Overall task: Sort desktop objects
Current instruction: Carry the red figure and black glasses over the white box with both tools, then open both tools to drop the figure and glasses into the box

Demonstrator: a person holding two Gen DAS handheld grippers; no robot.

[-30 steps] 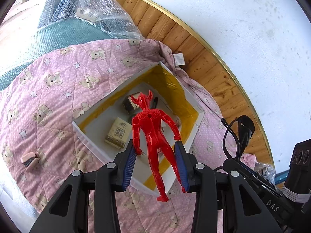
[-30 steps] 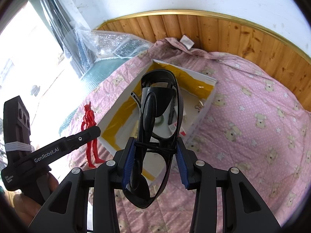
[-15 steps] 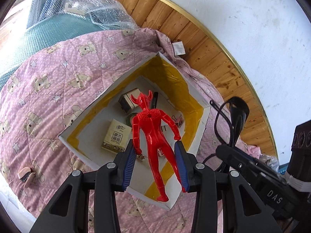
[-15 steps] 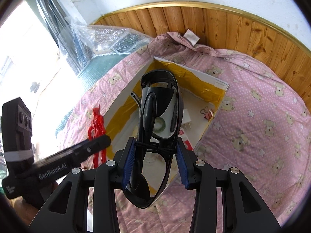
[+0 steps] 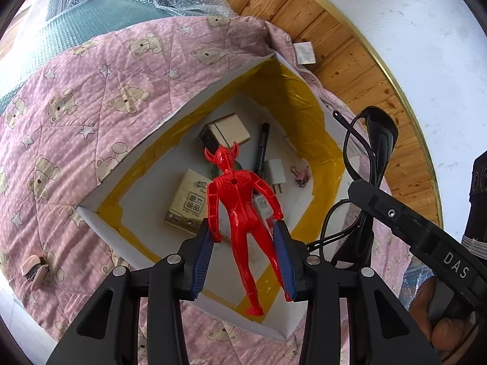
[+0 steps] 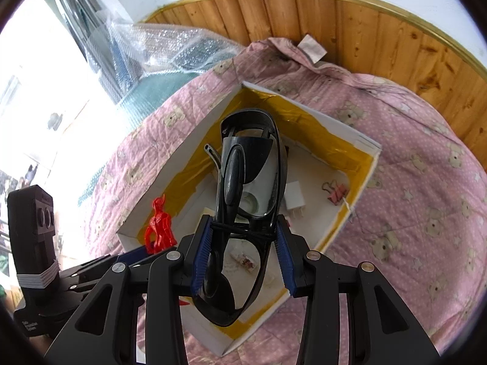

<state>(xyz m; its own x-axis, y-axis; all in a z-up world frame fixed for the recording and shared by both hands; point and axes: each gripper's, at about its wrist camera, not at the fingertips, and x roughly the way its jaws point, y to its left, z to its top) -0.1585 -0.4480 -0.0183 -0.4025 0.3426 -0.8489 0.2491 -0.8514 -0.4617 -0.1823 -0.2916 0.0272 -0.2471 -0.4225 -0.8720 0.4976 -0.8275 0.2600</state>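
Note:
My left gripper is shut on a red plastic hero figure, held head-forward above the white box with yellow-taped walls. My right gripper is shut on folded black sunglasses, also over that box. In the left wrist view the sunglasses and the right gripper's arm show at the right. The red figure and the left gripper appear low left in the right wrist view. Inside the box lie a tissue pack, a white charger, a black marker, a small tan box and a pink binder clip.
The box rests on a pink bear-print quilt. A small pink stapler-like object lies on the quilt at the left. Bubble wrap over a teal cover sits behind. A wooden headboard and white wall bound the far side. A hand holds the right gripper.
Both grippers have moved in over the box, which now looks closer and more centred under them. The right gripper with the sunglasses has drawn nearer the left one. Both grips are unchanged.

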